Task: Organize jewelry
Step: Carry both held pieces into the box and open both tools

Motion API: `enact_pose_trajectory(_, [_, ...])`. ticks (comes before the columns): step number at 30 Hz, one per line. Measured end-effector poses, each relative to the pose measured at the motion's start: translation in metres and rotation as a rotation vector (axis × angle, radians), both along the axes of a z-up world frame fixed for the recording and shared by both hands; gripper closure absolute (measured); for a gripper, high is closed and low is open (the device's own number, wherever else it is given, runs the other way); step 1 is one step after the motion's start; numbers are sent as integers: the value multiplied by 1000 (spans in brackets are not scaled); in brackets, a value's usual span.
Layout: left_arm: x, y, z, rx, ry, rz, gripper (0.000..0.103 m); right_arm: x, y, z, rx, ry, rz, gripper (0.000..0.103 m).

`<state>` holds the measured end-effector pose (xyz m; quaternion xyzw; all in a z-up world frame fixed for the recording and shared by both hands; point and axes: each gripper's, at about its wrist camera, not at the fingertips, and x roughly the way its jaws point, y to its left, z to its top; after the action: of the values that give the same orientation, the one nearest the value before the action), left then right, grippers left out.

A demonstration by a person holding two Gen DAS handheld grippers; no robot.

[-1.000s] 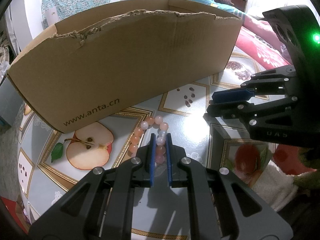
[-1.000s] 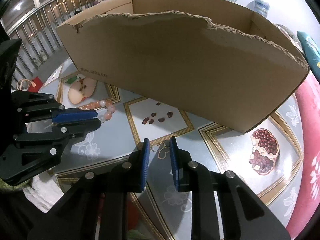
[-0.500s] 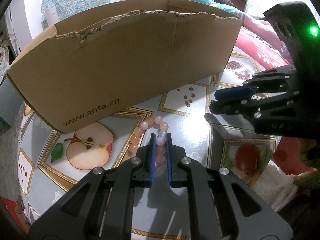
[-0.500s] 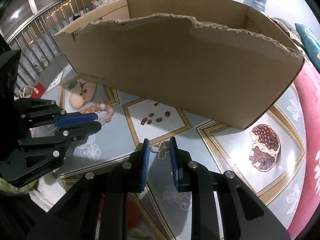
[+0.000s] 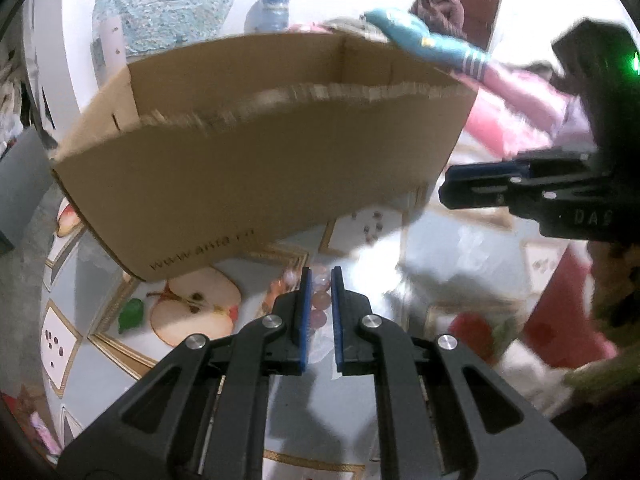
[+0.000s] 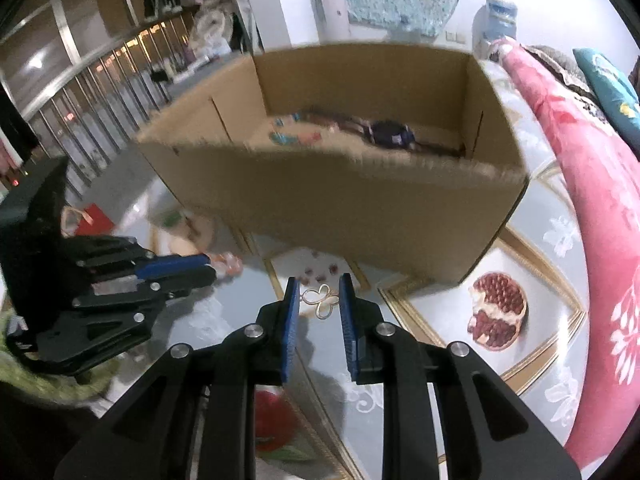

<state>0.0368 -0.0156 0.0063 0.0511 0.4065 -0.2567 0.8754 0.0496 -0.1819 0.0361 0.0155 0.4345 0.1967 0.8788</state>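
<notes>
Tabletop (image 6: 532,264): pale cloth printed with fruit panels, filling the lower half of both views.

Cardboard box (image 6: 360,216): large, open-topped, torn front rim, upper centre of both views; the right wrist view shows blurred small items on its floor, among them a dark blue piece (image 6: 390,134).

Left claw (image 5: 319,280): bottom centre of the left wrist view, blue pads narrowed onto the pink bead bracelet (image 5: 322,300), whose beads sit between the fingers and trail out left of the tips above the printed apple (image 5: 192,308). In the right wrist view the same claw enters from the left edge, beads showing at its tips.

Right claw (image 6: 319,284): bottom centre of the right wrist view, pads set moderately apart, with the gold butterfly-shaped ornament (image 6: 322,300) between the tips; whether the pads touch it cannot be told.
</notes>
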Motion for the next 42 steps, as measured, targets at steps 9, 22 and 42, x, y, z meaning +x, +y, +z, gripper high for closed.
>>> enact_pose_trajectory(9, [0,16,77,-197,-60,-74,95,16,-13,70,141,-135,48,83])
enact_pose_trajectory(22, [83,-8,113,-248,-15,-83,95,109,-35,76,101,-45,55,83])
enact_pose_trajectory(42, [156,-65,45,-177,223,-45,60,163,-47,54,143,17,78,83])
